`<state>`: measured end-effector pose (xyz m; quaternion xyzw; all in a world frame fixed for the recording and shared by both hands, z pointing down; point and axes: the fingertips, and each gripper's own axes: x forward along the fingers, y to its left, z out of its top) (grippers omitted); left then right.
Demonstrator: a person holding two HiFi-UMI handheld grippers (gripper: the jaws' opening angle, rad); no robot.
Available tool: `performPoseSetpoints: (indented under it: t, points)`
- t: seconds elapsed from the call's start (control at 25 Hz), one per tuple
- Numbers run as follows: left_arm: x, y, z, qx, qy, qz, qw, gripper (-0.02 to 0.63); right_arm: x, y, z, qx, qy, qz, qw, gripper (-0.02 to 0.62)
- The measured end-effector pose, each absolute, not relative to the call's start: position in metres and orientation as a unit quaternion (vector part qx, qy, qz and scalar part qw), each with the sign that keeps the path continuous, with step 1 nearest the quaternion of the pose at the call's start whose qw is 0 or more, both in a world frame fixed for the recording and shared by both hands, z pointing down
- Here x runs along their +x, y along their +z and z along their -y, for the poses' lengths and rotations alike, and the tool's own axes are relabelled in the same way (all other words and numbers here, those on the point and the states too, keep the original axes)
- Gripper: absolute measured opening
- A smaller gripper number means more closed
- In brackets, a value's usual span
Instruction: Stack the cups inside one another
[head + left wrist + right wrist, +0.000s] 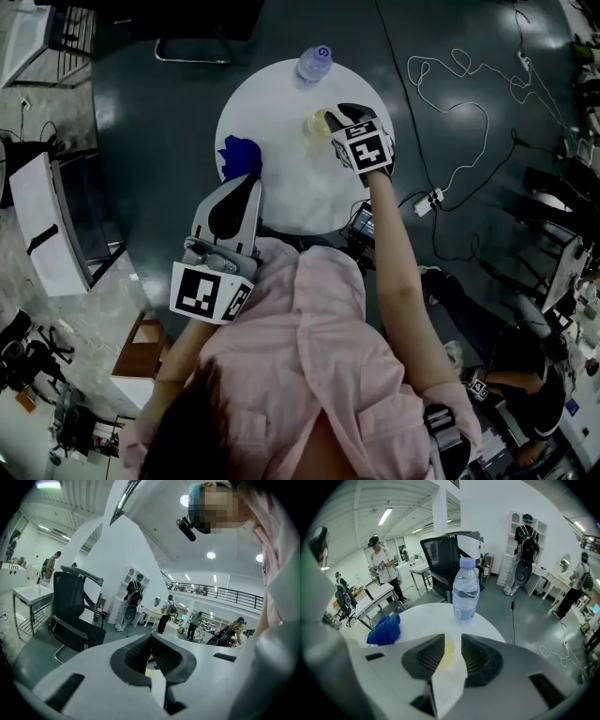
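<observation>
A pale yellow, see-through cup (319, 123) stands on the far right part of the round white table (300, 192). My right gripper (340, 115) is at its right side. In the right gripper view the jaws are close together with the cup's wall (448, 652) between them, so the right gripper (453, 641) is shut on the cup. I make out only one cup shape. My left gripper (244, 186) hangs over the table's near left edge, away from the cup. In its own view the left gripper (151, 641) has its tips touching and points out at the room.
A clear water bottle (315, 63) (465, 592) stands at the table's far edge, just beyond the cup. A crumpled blue cloth (241, 155) (384, 630) lies at the left. An office chair (445, 555) stands behind the table. Cables (459, 112) trail on the floor at right.
</observation>
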<state>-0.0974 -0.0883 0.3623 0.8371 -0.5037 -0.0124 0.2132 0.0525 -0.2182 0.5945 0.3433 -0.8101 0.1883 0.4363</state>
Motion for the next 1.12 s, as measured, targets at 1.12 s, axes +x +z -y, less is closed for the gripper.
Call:
performPoseSetpoints:
  t: [1.12]
  points:
    - [-0.094, 0.357, 0.085, 0.838, -0.016, 0.504, 0.207, 0.018, 0.057, 0.566, 0.224, 0.385, 0.184, 0.816, 0.39, 0.034]
